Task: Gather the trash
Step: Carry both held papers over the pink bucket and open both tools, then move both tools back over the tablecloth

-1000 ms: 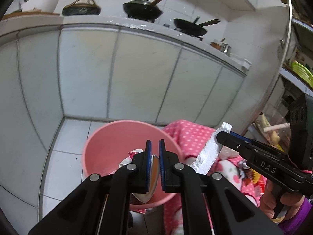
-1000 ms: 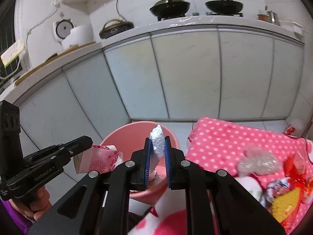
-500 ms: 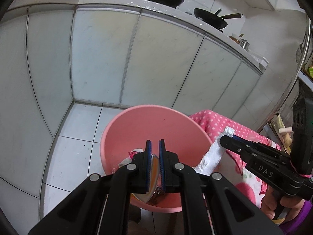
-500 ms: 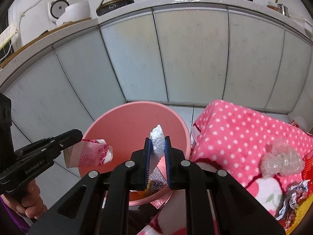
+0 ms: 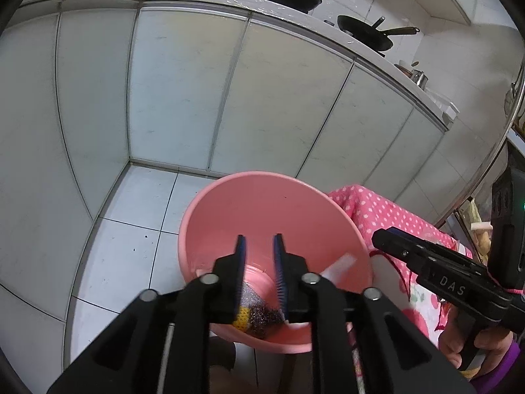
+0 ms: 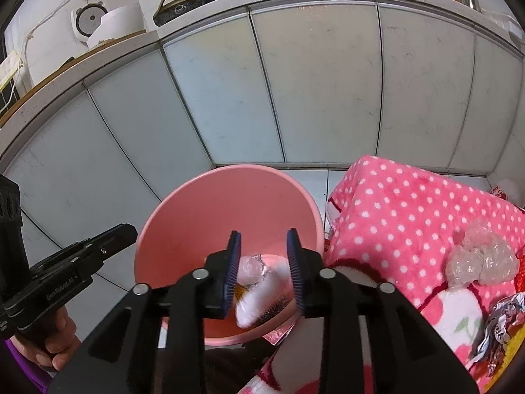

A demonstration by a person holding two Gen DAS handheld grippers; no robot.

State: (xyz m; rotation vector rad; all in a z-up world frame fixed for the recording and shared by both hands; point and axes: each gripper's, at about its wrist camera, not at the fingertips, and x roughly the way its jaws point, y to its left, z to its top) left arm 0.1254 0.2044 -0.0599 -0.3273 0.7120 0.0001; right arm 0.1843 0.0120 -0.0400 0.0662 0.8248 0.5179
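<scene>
My left gripper point(image 5: 259, 243) has just opened its jaws; they stand part-open and hold nothing, above the one pink bin point(image 5: 272, 193). My right gripper point(image 6: 263, 239) has just opened a little wider, also empty. The trash lies at the bin's bottom: a white foam strip point(image 5: 339, 264), a clear bag point(image 6: 251, 267) and a yellow piece point(image 5: 242, 318). On the one dotted cloth point(image 6: 403, 203) I count one clear plastic wad point(image 6: 482, 259) and one foil wrapper point(image 6: 502, 325).

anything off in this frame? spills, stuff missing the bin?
Nothing spilled. Both grippers, left and right, have just been opening, empty, over the pink bin; the trash lies inside. Only leftover: a clear crumpled wrapper and foil wrapper on the polka-dot blanket.
</scene>
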